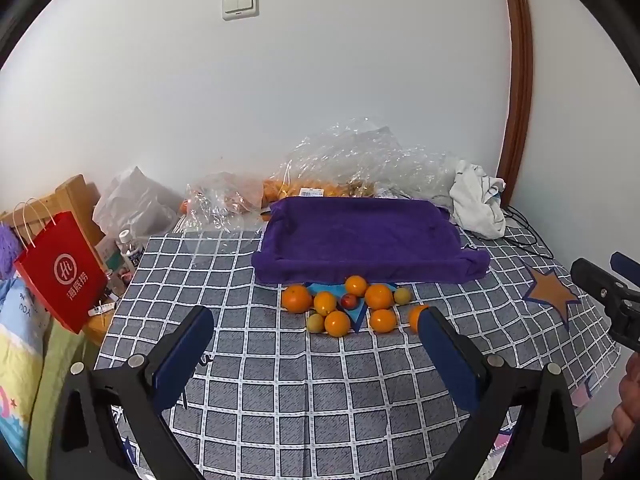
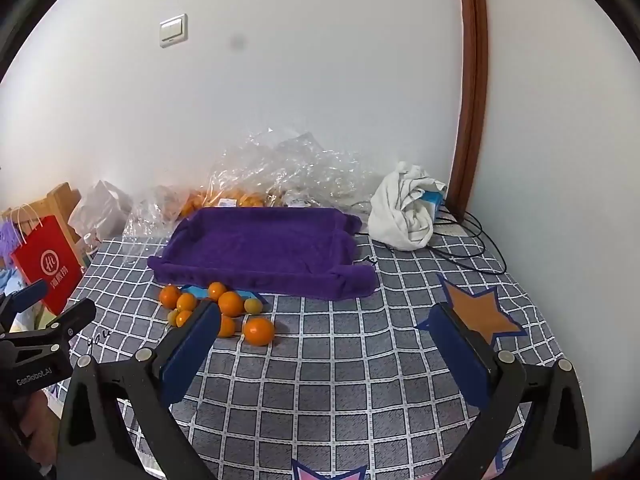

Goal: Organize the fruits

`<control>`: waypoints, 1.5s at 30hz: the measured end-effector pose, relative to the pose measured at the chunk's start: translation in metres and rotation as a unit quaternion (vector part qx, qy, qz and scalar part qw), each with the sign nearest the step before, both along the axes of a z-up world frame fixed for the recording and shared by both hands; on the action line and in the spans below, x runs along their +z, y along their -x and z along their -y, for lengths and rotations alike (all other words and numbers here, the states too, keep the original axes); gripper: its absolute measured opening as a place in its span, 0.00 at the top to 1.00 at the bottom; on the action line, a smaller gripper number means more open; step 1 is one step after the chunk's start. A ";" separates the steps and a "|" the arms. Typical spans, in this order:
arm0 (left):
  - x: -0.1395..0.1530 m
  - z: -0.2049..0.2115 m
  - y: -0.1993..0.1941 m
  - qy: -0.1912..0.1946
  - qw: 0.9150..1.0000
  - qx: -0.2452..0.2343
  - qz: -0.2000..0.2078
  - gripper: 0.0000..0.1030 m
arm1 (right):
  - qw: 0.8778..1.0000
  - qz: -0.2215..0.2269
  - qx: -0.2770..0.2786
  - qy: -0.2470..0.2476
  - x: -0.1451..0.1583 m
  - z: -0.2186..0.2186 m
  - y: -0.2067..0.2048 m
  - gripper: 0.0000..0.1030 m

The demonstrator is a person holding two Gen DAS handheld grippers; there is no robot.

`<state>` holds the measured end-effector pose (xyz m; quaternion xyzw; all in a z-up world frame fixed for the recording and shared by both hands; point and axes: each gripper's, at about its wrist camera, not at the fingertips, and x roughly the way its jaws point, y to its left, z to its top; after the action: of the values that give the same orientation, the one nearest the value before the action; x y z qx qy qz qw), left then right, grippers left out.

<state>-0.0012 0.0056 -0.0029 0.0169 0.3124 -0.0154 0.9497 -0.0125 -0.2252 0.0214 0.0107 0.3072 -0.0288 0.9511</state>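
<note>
Checked grey bedspread [image 1: 280,380], white wall [image 1: 360,80], brown door frame [image 2: 472,100]

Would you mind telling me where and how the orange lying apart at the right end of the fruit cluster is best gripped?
Grip the orange across its widest middle, from above and the near side. It is round, so any axis works, and it sits clear of the other fruit, leaving room for both fingers. The right claw is open and nearest.

Both tongs [image 1: 316,332] [image 2: 324,330] wide apart, tilted downward.
</note>
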 end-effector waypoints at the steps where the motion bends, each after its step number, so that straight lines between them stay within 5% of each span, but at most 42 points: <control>1: 0.000 0.003 0.001 -0.002 1.000 0.000 0.001 0.00 | 1.000 -0.001 0.000 0.001 0.001 0.000 -0.001 0.01; 45: -0.001 0.006 0.003 -0.005 1.000 -0.003 0.000 0.00 | 1.000 0.002 0.006 -0.006 -0.012 -0.004 0.006 0.01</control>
<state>-0.0043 0.0000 -0.0036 0.0223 0.3120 -0.0172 0.9497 -0.0181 -0.2210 0.0098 0.0146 0.3052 -0.0216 0.9519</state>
